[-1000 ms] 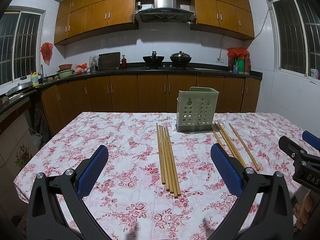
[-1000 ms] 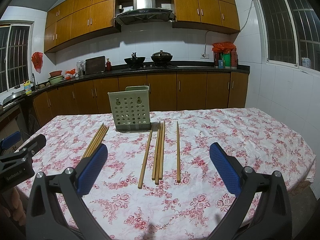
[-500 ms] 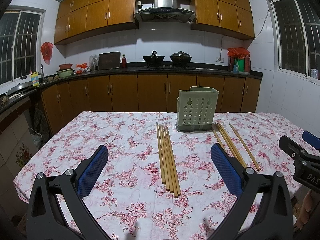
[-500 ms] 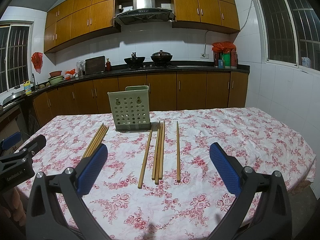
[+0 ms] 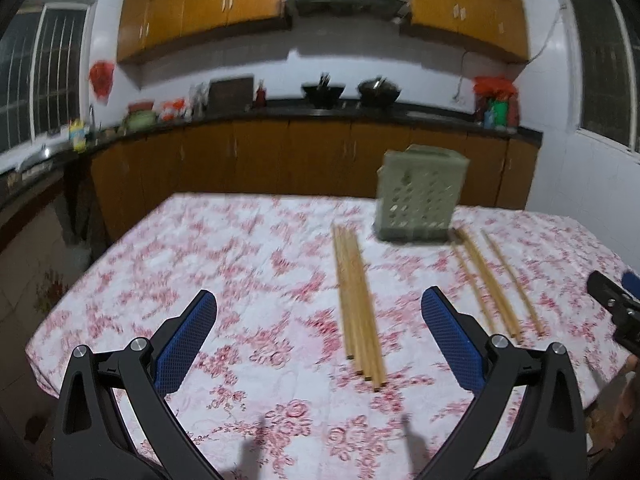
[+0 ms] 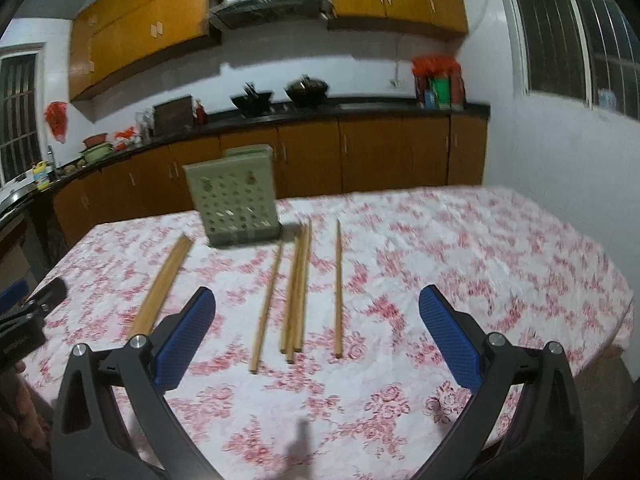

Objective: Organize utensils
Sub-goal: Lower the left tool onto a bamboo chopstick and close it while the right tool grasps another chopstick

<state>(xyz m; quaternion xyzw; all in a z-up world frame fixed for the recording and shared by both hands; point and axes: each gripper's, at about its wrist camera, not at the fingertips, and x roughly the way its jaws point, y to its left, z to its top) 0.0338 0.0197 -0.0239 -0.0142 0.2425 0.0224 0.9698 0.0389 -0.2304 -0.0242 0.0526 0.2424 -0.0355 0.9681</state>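
A pale green perforated utensil holder [image 5: 420, 196] stands upright at the far side of the table; it also shows in the right wrist view [image 6: 236, 204]. A tight bundle of wooden chopsticks [image 5: 358, 304] lies in front of it to the left. Several looser chopsticks [image 5: 492, 280] lie to the right, seen spread in the right wrist view [image 6: 298, 288]. My left gripper [image 5: 318, 336] is open and empty above the near table, short of the bundle. My right gripper [image 6: 316, 332] is open and empty, with the loose chopsticks between its fingers' line of sight.
The table wears a white cloth with red flowers [image 5: 224, 264]. Its right edge [image 6: 616, 328] drops off near a white tiled wall. Wooden kitchen cabinets and a dark counter [image 5: 320, 120] with woks stand behind. The other gripper shows at each view's edge [image 5: 616, 304].
Both grippers have moved forward and tipped down toward the table; the views are now blurred and the right one is tilted. Jaws stay open. Chopsticks and holder have not moved.
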